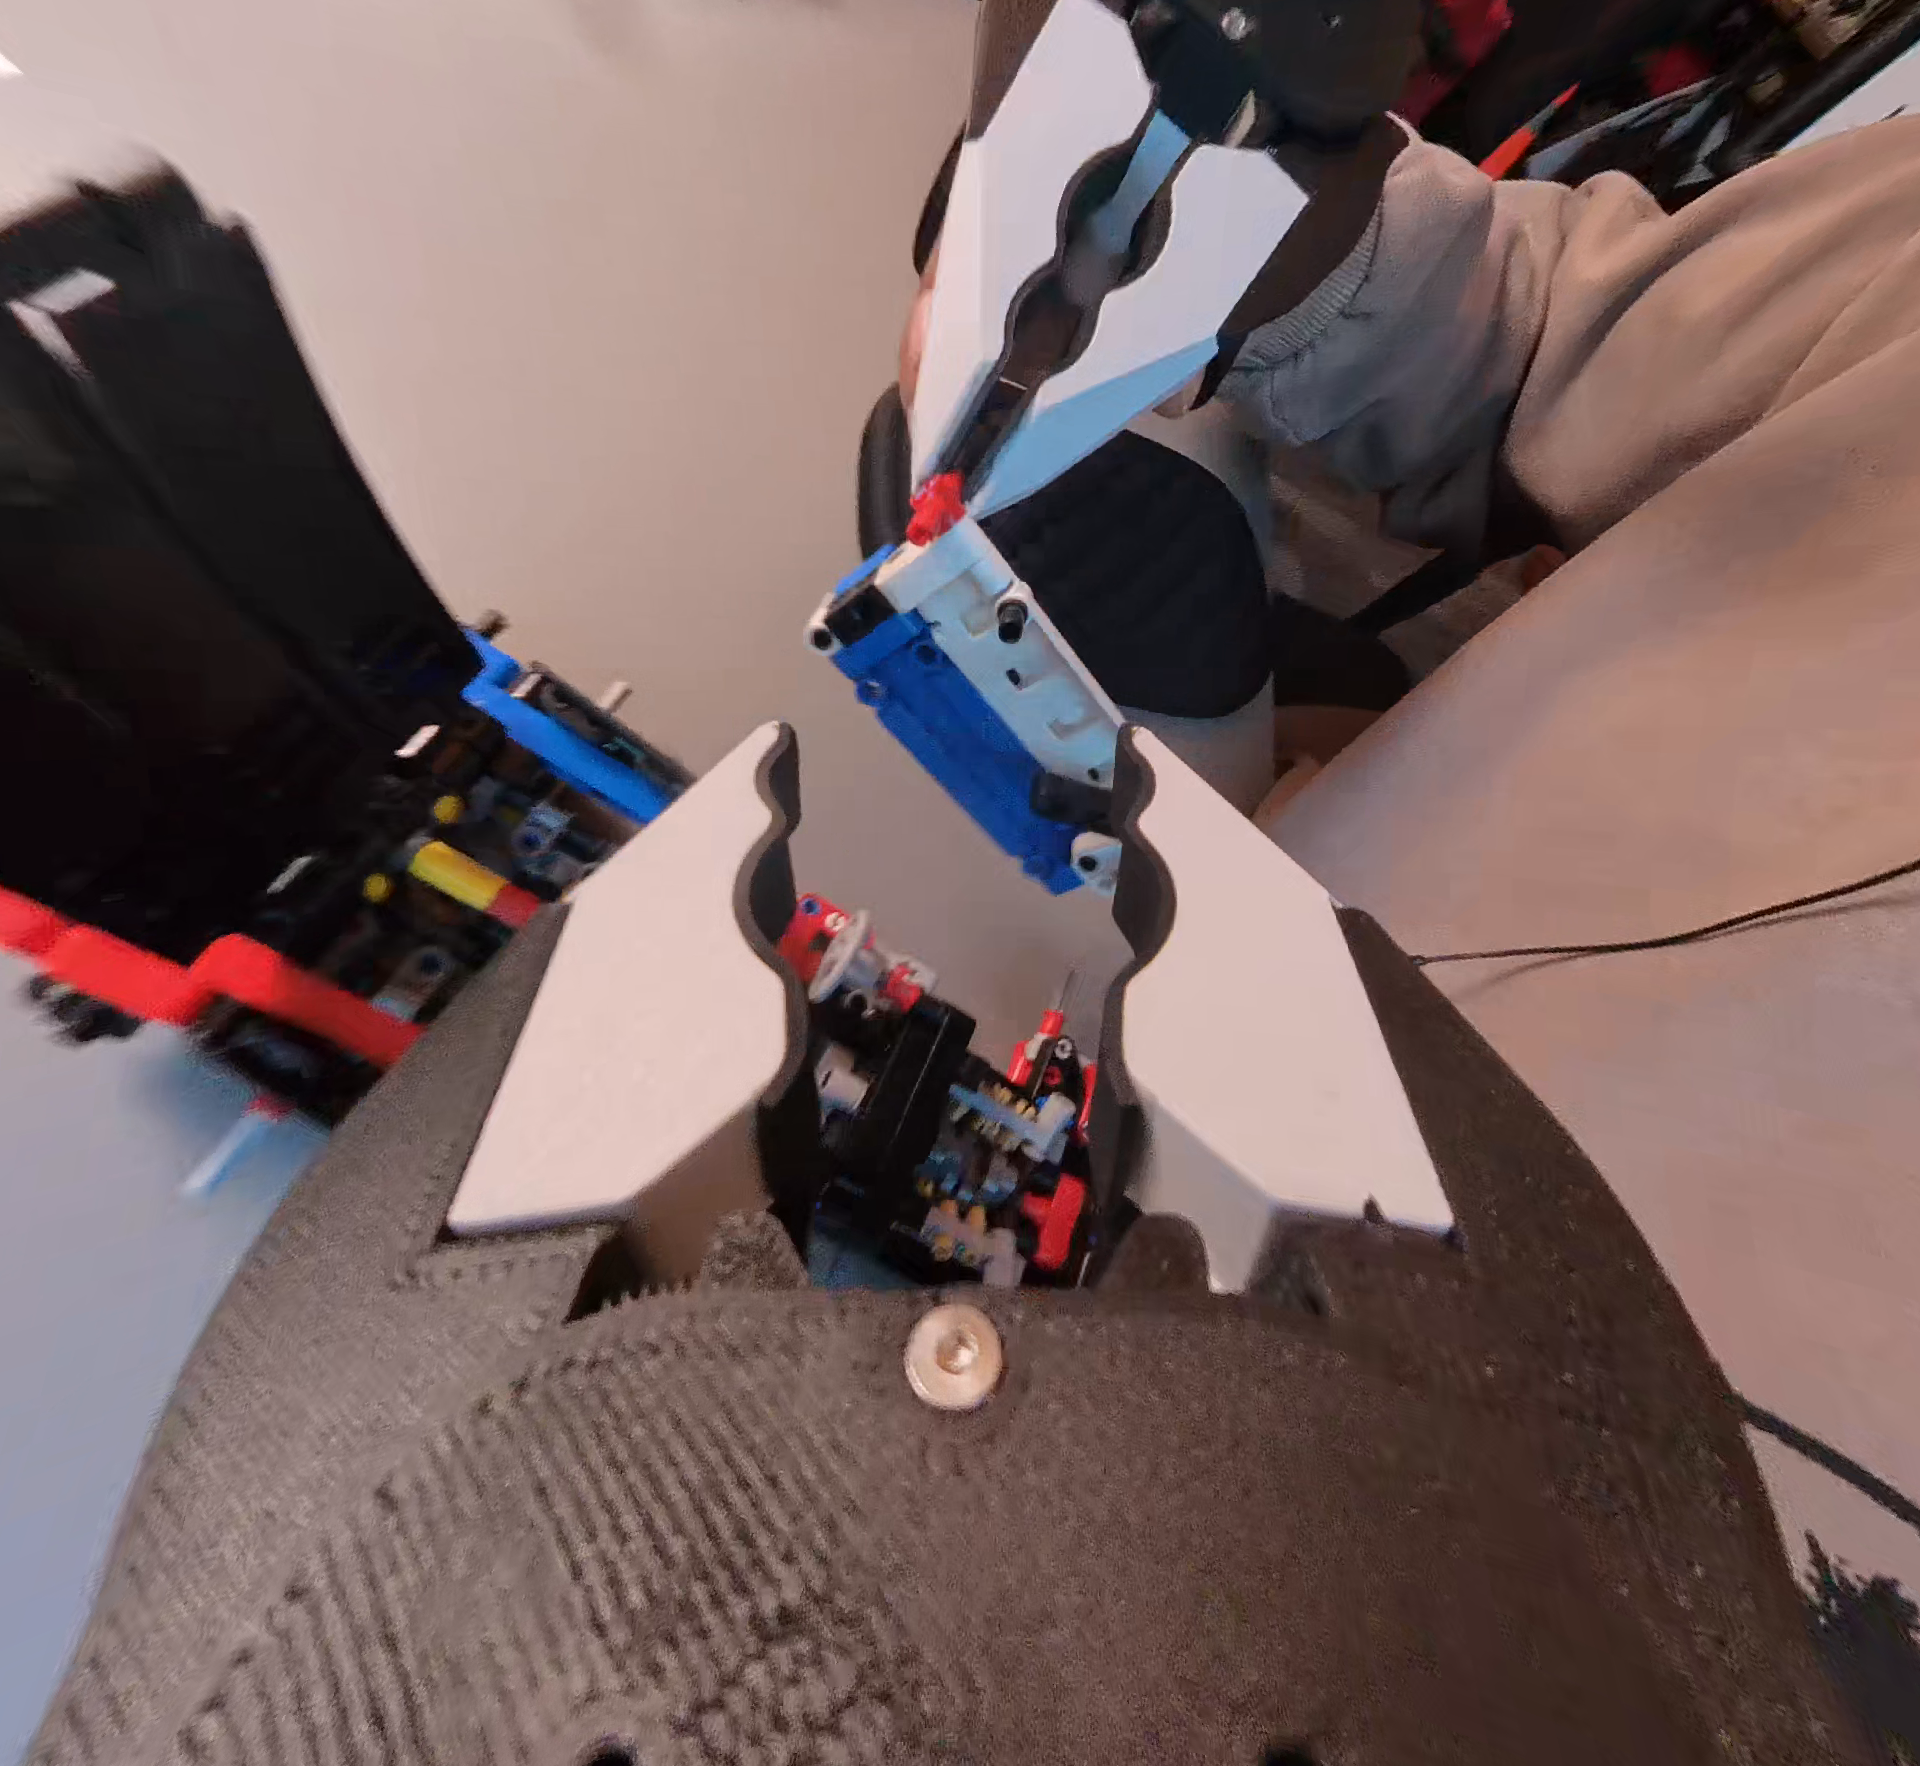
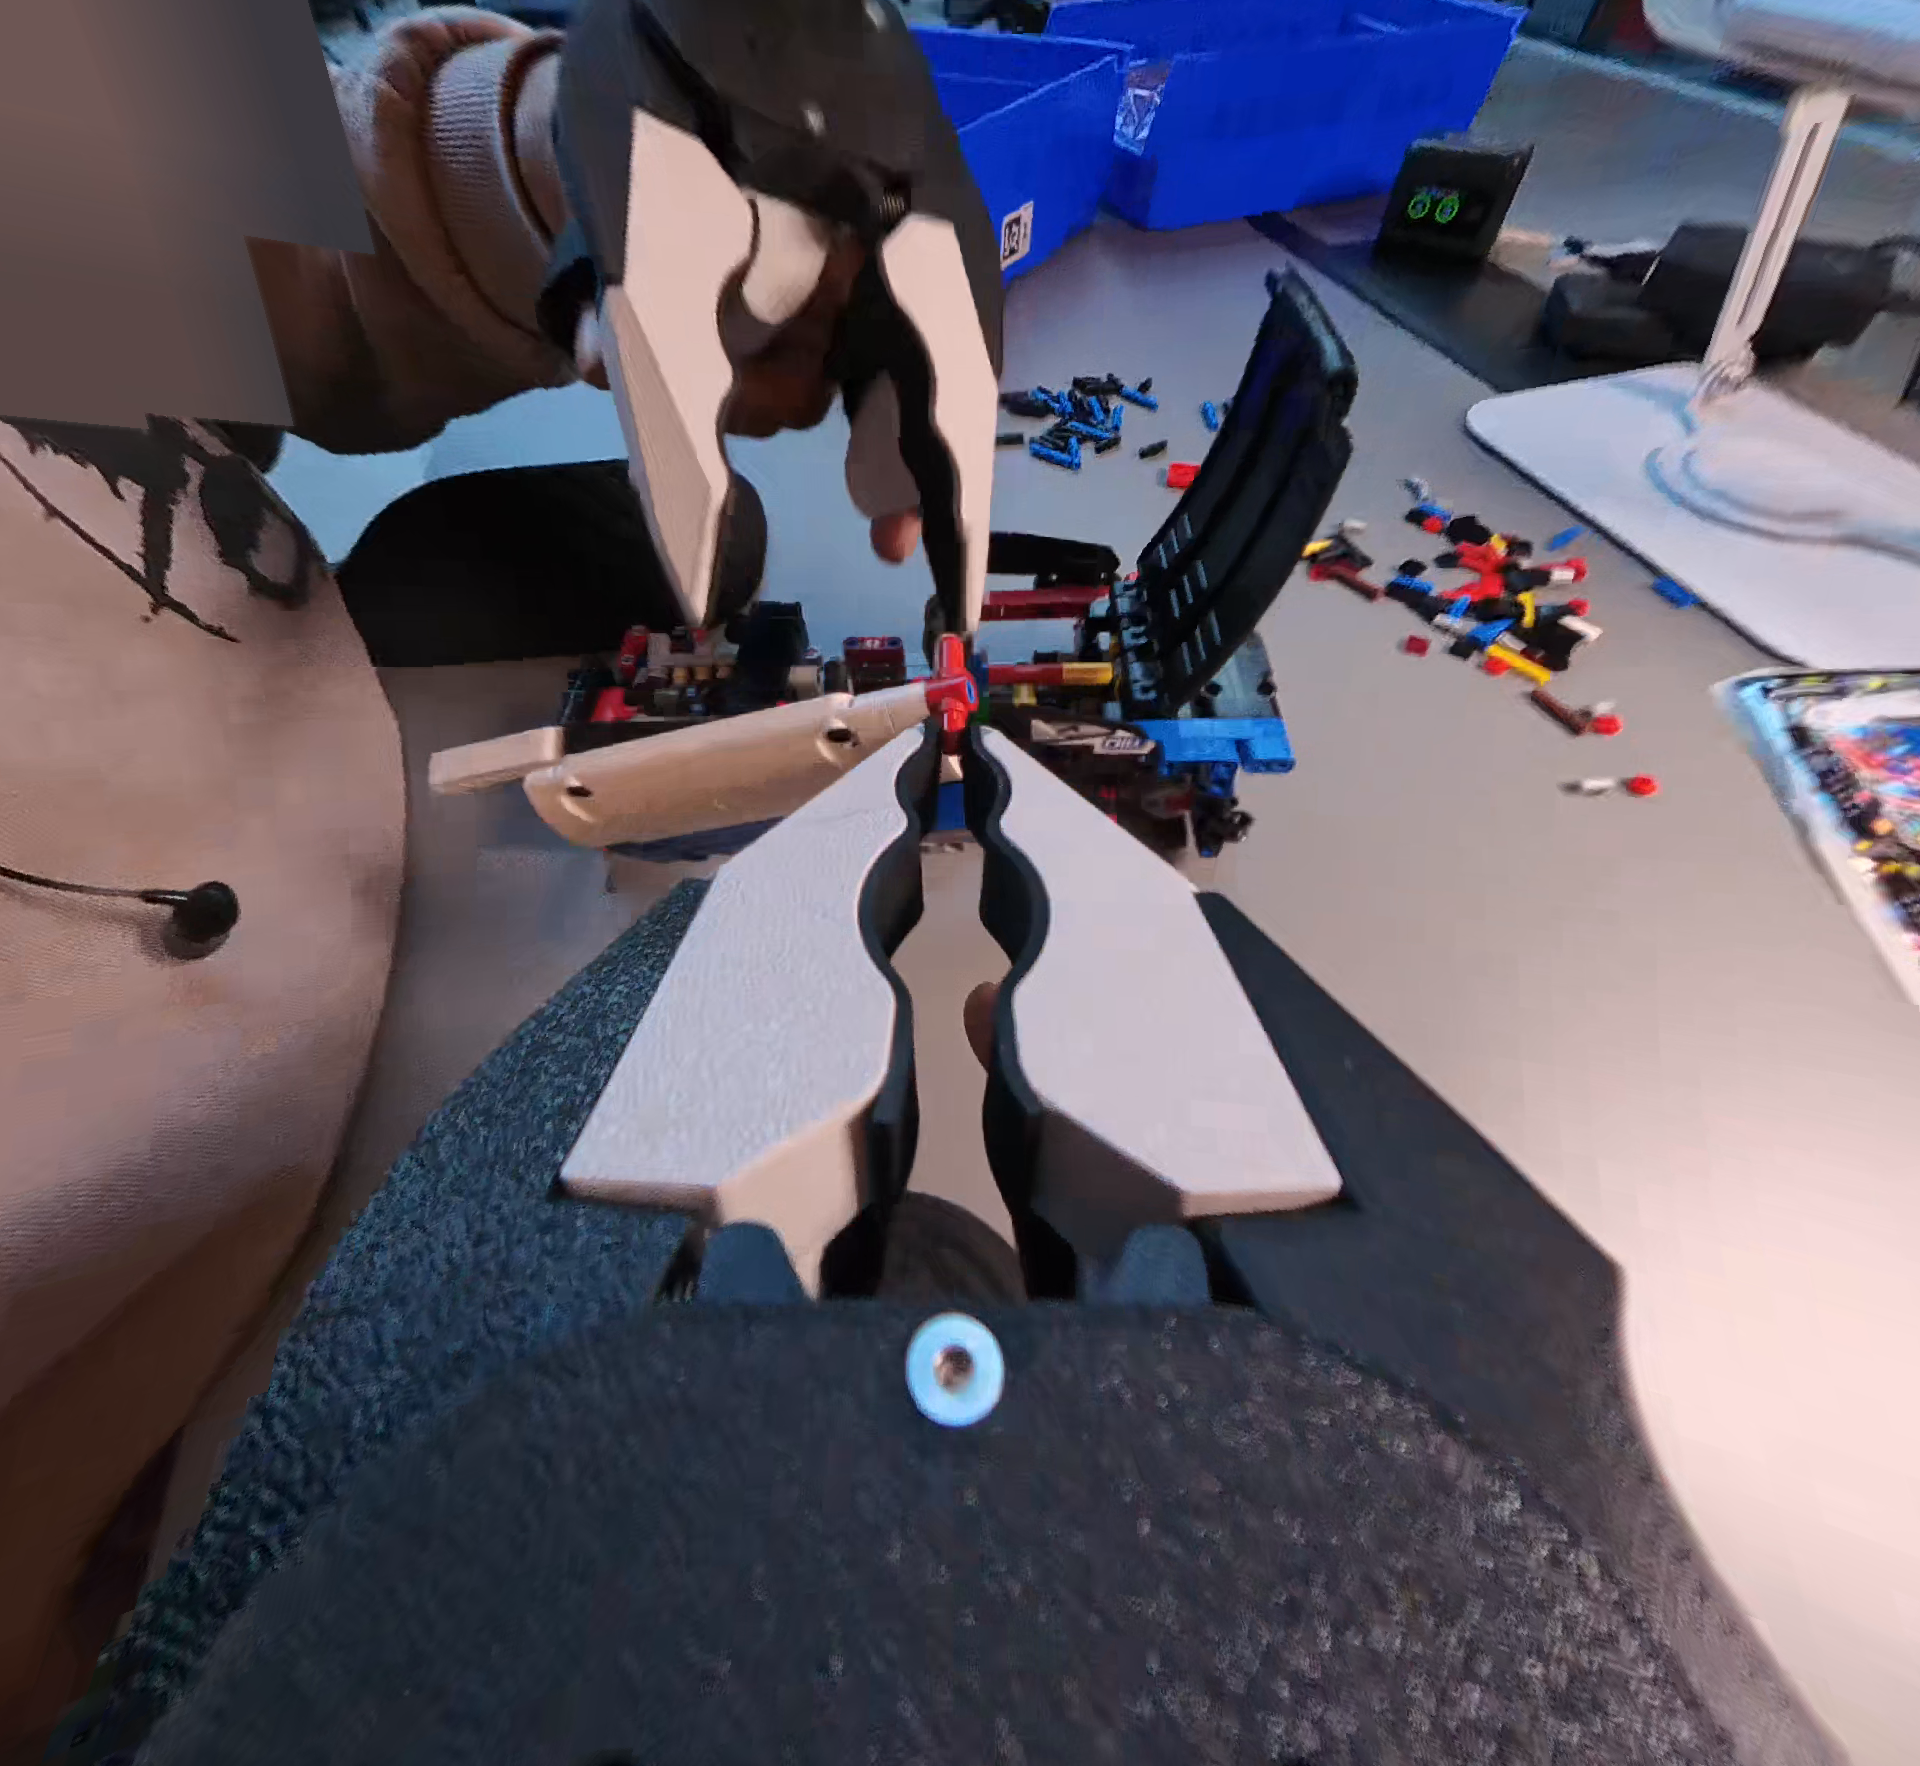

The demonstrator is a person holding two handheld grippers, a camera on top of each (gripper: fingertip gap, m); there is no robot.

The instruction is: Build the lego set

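Note:
My right gripper (image 2: pixel 951 742) is shut on a small red connector (image 2: pixel 951 688) at one end of a white and blue sub-assembly (image 2: pixel 707 760), which it holds in the air above the model. In the left wrist view the right gripper (image 1: pixel 956 495) holds the red connector (image 1: pixel 935 503), and the sub-assembly (image 1: pixel 966 708) hangs slanted. My left gripper (image 1: pixel 956 750) is open wide, its fingers straddling part of the black, red and blue lego model (image 1: pixel 935 1145). The left gripper (image 2: pixel 831 620) stands over the model (image 2: pixel 1195 740). A black curved panel (image 2: pixel 1236 511) stands raised on the model.
Loose mixed bricks (image 2: pixel 1475 594) and blue pins (image 2: pixel 1081 423) lie right of the model. Blue bins (image 2: pixel 1299 95) stand behind, a white stand base (image 2: pixel 1683 469) at the right, a printed booklet (image 2: pixel 1849 781) at the right edge. The person's beige sleeve (image 1: pixel 1662 573) is close by. Tip to tip, the grippers are about 5 centimeters apart.

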